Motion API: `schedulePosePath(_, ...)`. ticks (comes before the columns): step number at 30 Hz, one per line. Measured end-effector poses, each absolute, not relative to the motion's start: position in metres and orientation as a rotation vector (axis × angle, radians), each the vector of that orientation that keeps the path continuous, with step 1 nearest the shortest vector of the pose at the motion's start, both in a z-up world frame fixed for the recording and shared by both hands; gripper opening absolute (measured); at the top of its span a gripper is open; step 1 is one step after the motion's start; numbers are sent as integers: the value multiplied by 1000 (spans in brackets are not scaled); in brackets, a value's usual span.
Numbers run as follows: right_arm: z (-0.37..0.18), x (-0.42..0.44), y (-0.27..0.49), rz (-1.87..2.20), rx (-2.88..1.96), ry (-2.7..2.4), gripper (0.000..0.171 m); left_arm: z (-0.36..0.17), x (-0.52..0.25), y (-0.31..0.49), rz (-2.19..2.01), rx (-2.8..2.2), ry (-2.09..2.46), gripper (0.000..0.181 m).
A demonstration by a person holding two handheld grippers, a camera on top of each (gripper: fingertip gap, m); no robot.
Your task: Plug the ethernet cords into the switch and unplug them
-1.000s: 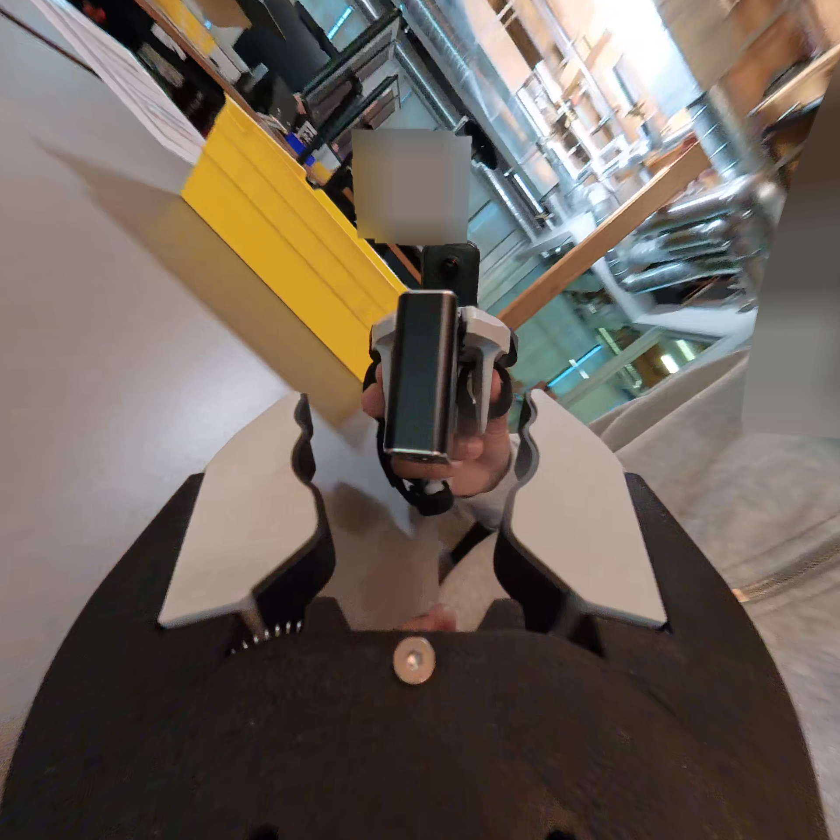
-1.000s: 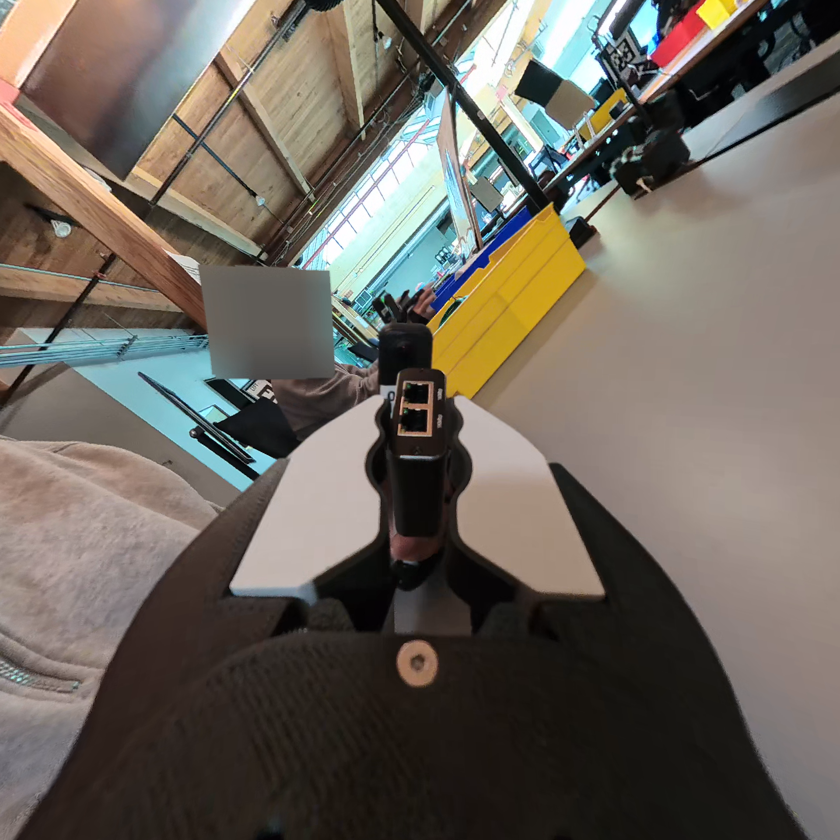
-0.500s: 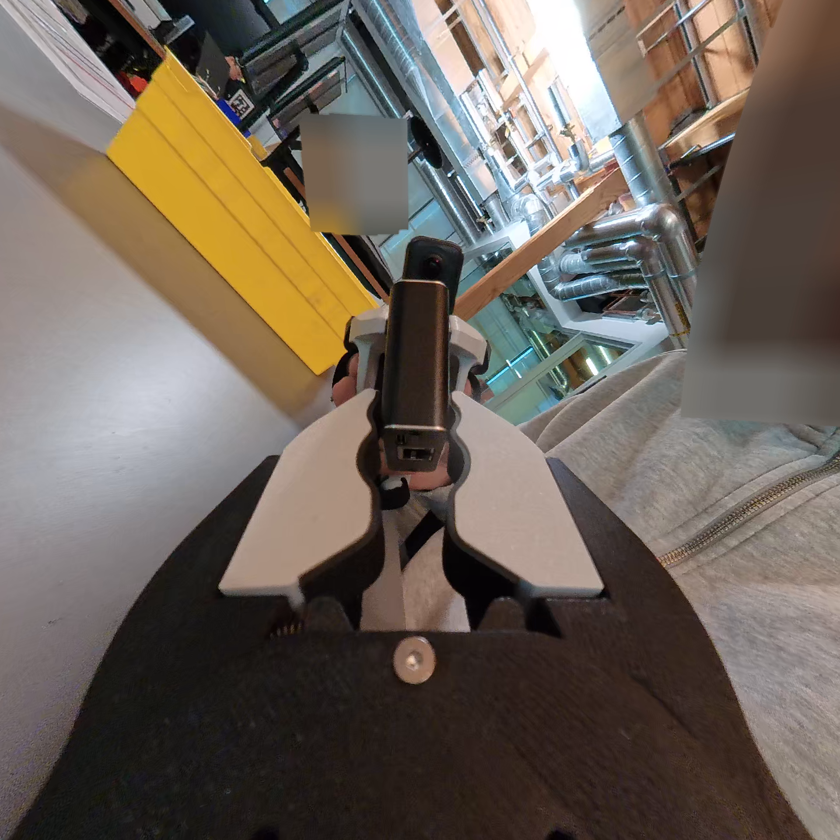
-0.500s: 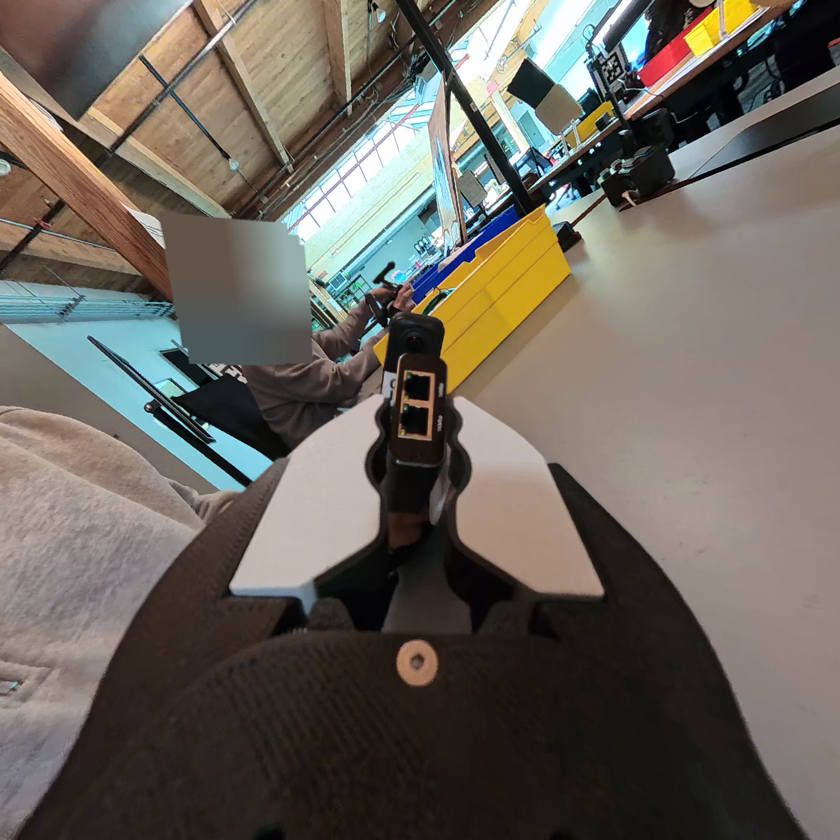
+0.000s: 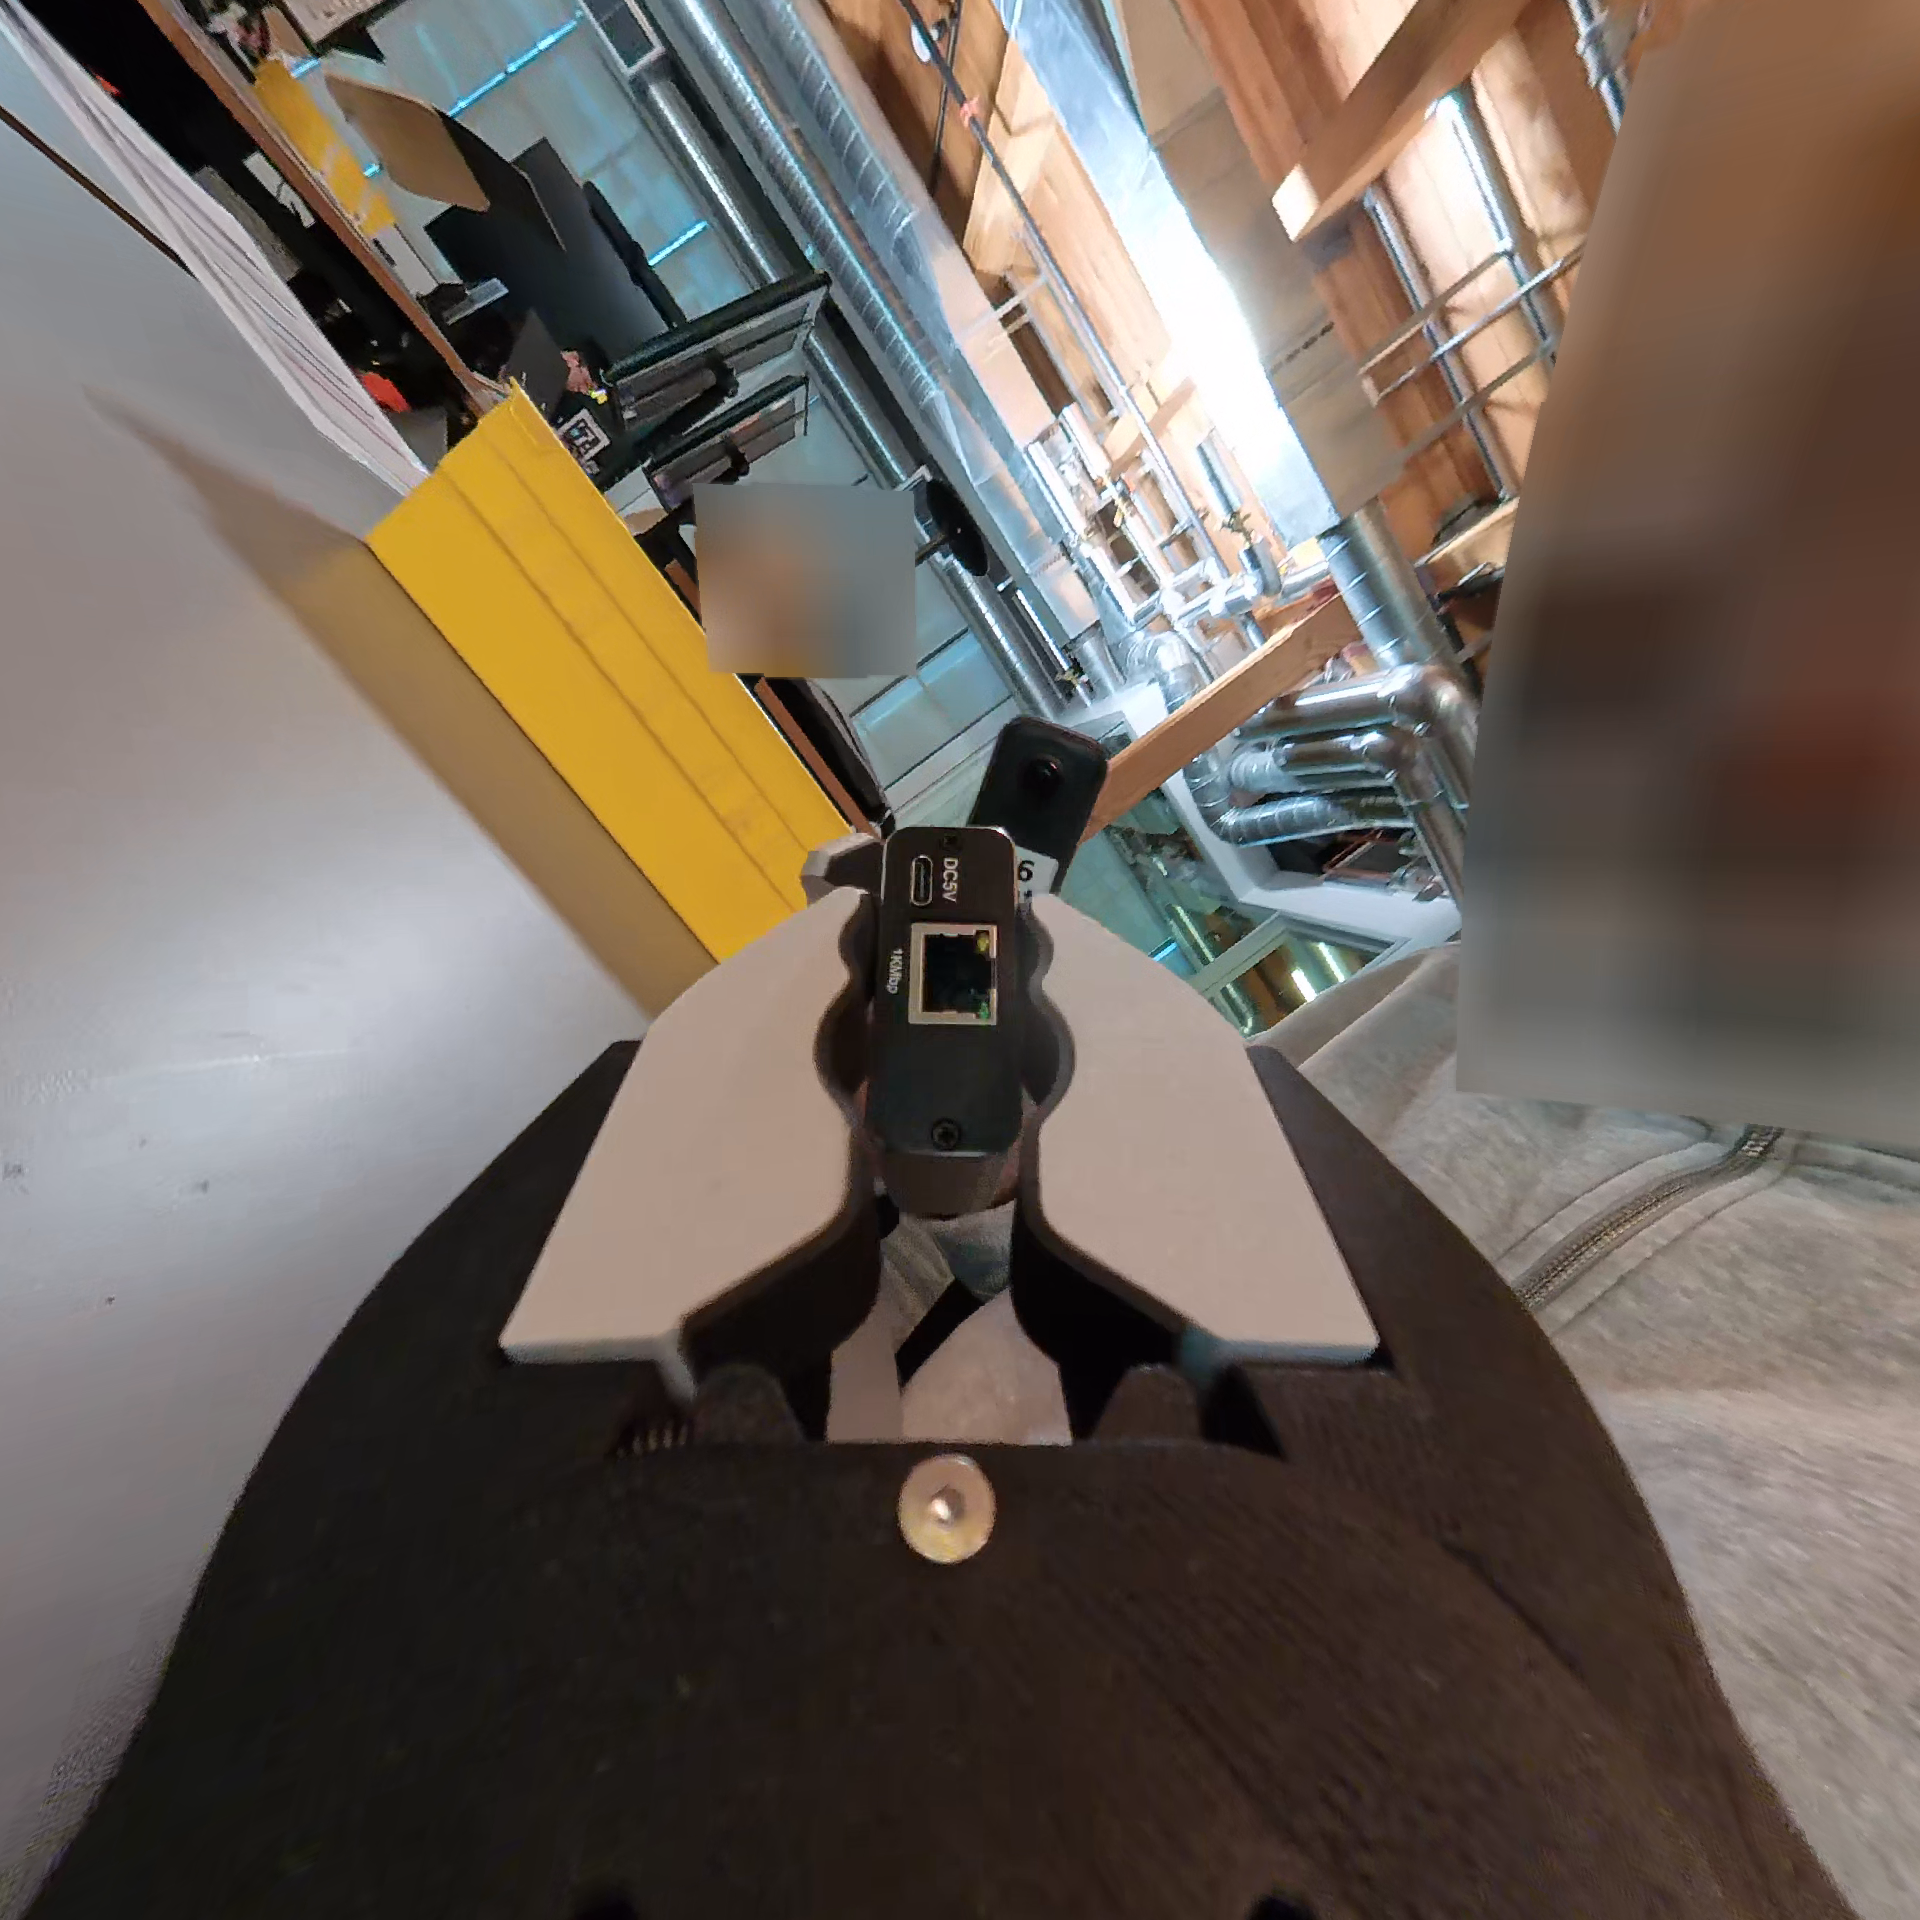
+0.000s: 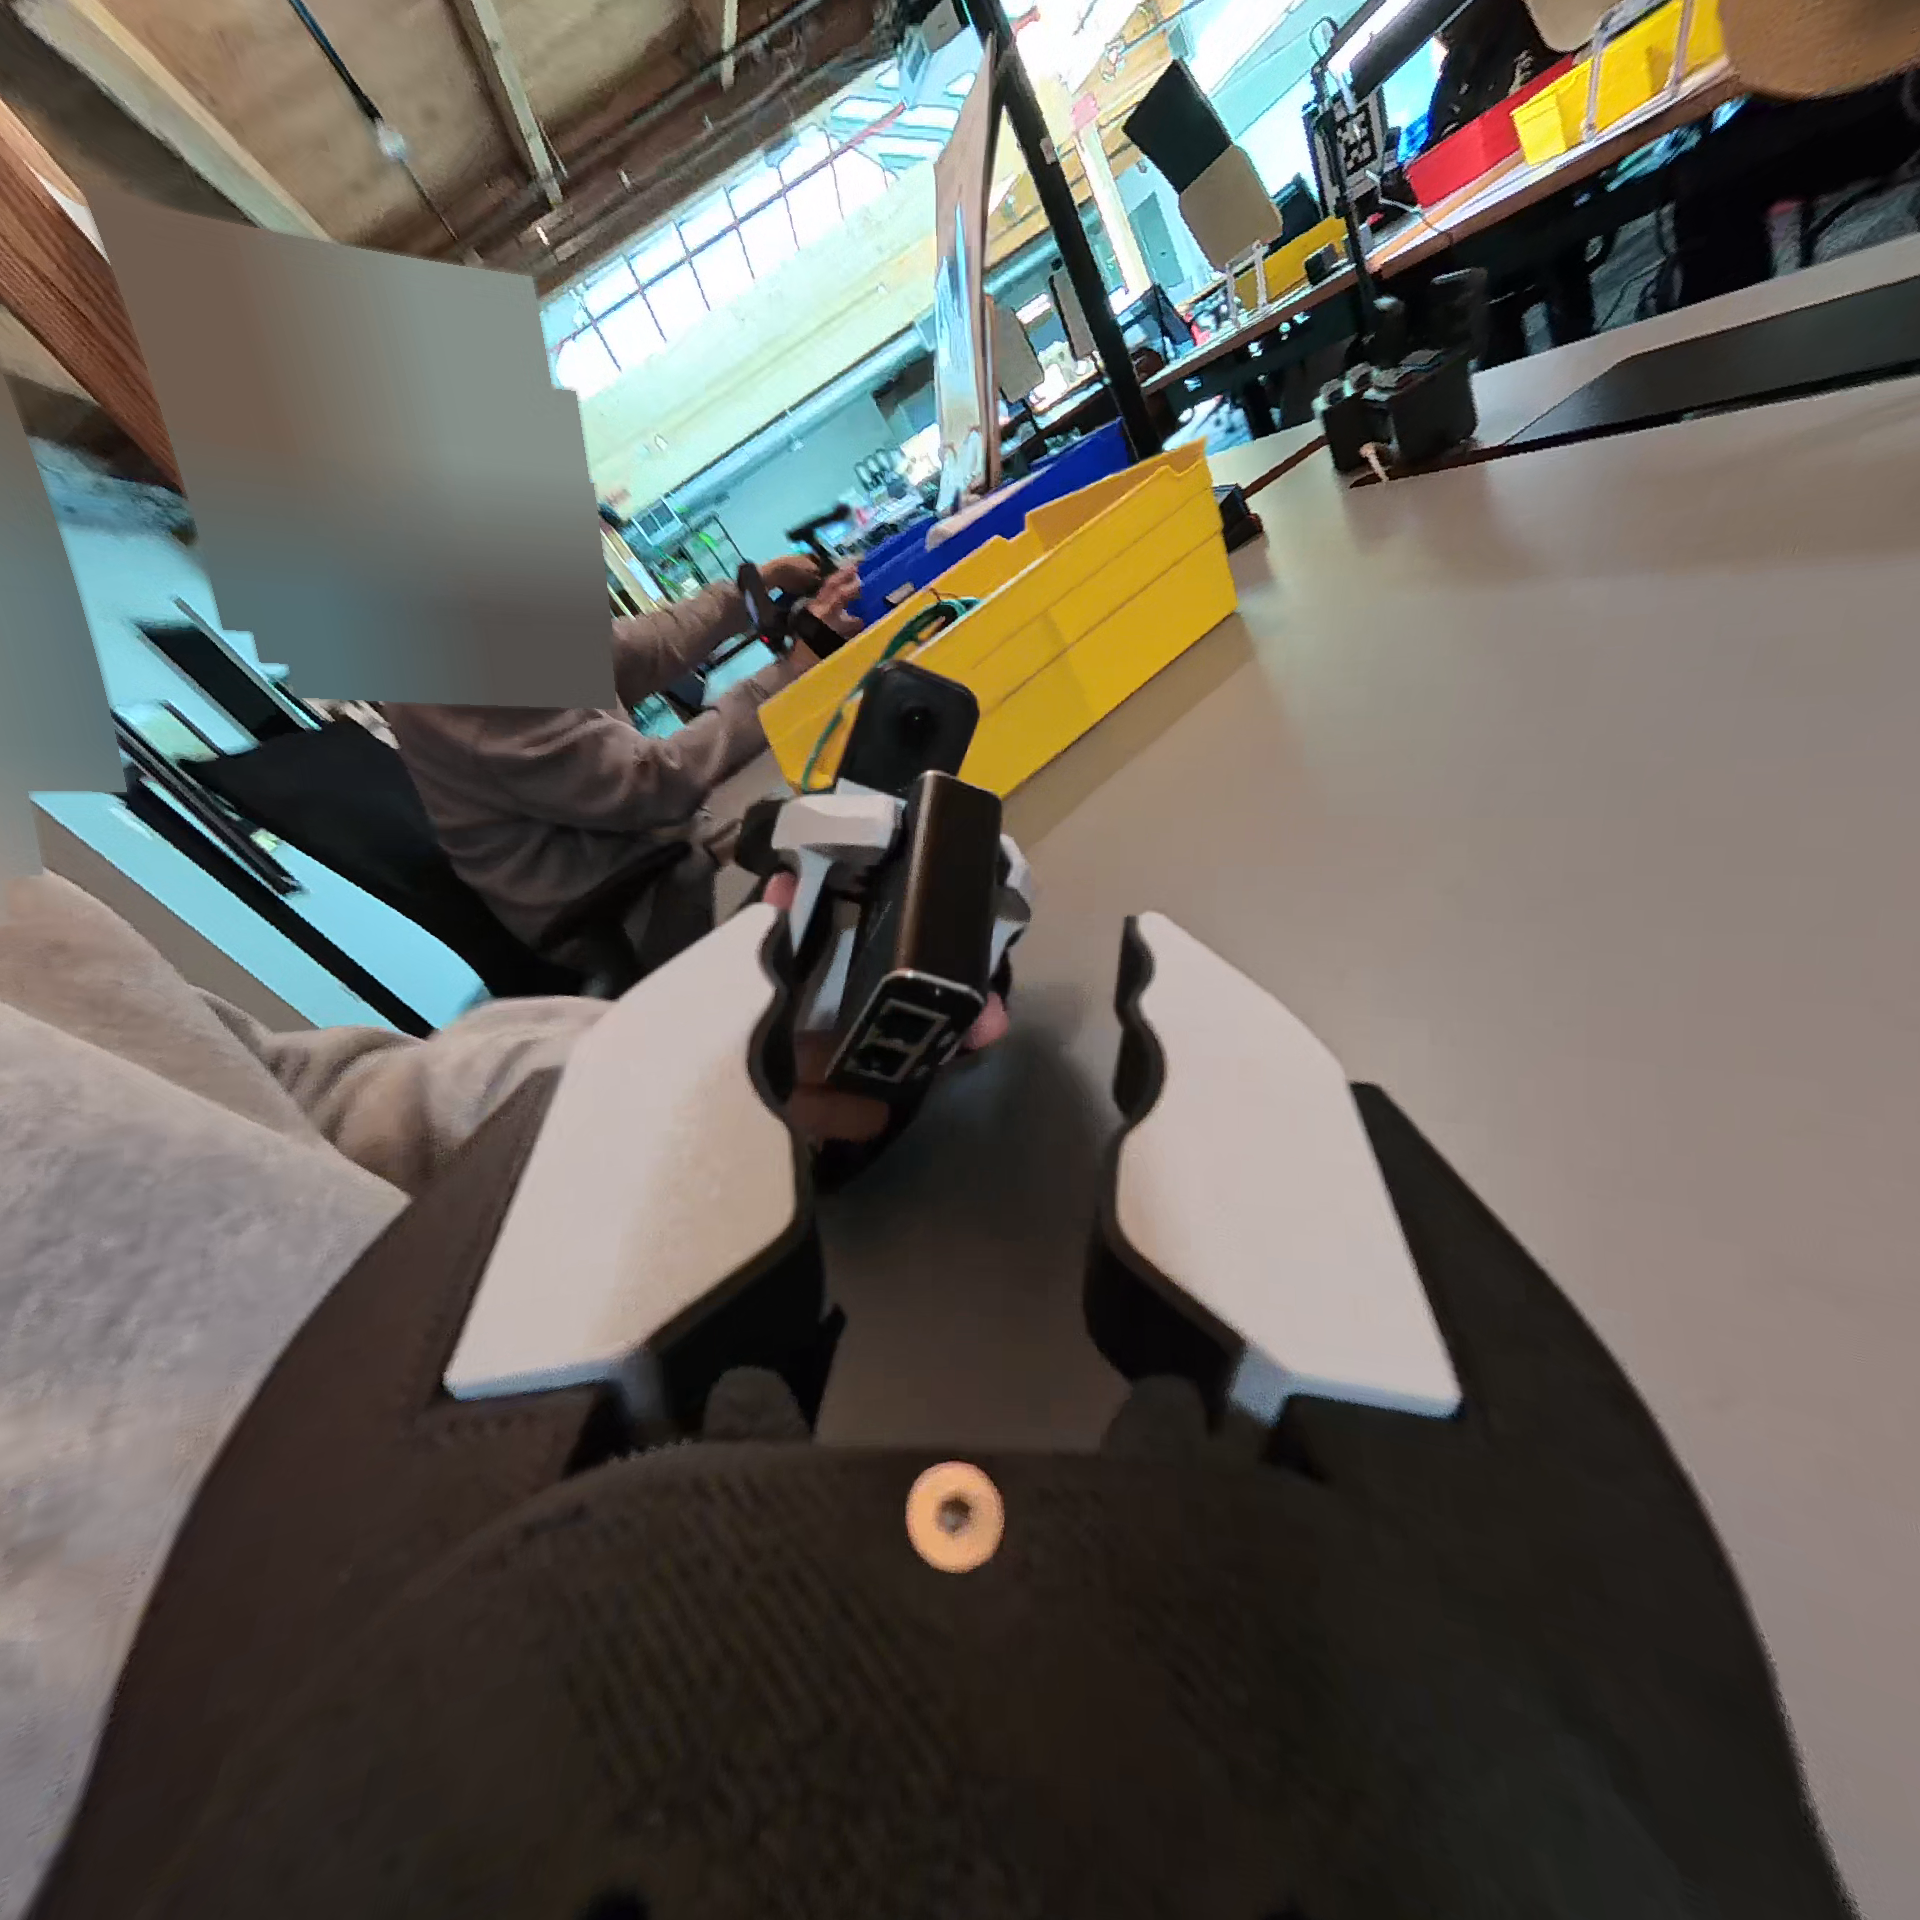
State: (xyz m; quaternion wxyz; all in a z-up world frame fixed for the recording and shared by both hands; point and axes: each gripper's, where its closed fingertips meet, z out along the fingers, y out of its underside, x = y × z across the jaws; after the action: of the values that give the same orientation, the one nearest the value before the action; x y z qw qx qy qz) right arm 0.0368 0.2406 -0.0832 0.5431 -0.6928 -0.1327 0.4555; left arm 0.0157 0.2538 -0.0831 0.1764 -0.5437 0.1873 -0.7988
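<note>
In the left wrist view the left gripper [image 5: 945, 1023] has its jaws closed on the switch [image 5: 948, 992], held above the desk [image 5: 208, 935] with one port facing the camera; yellow bins [image 5: 603, 686] sit far left. In the right wrist view the right gripper [image 6: 951, 1023] has its jaws wide apart and empty, just near of the switch [image 6: 920, 961], which the left gripper [image 6: 899, 873] holds; yellow bins [image 6: 1070, 623] lie beyond on the desk [image 6: 1507, 831].

A workshop or lab hall: timber beams [image 5: 1226, 717] and metal ducts [image 5: 1340, 748] at two o'clock, long benches [image 6: 1558, 644] with yellow bins [image 6: 1049, 634], a red bin [image 6: 1465, 166] at one o'clock, and a seated person [image 6: 561, 790] at work at ten o'clock.
</note>
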Motion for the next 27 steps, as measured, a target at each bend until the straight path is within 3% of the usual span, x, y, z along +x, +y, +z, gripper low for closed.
schedulePosePath(6, -102, 23, 241, 545, -1668, -650, 96, -86, 15, 262, -2396, -1566, 309, 24)
schedulePosePath(13, -100, 9, 232, 121, -1489, -915, 85, -79, 23, 250, -2611, -1499, 86, 24)
schedulePosePath(15, -102, 8, 231, 64, -1466, -945, 68, -79, 28, 242, -2624, -1515, 135, 24)
schedulePosePath(17, -101, 8, 231, 58, -1452, -949, 64, -79, 28, 239, -2634, -1509, 154, 24)
schedulePosePath(24, -94, 8, 227, 264, -1490, -871, 64, -69, 38, 213, -2742, -1508, 360, 84)
schedulePosePath(27, -93, 7, 223, 304, -1491, -886, 64, -73, 42, 198, -2740, -1548, 487, 69)
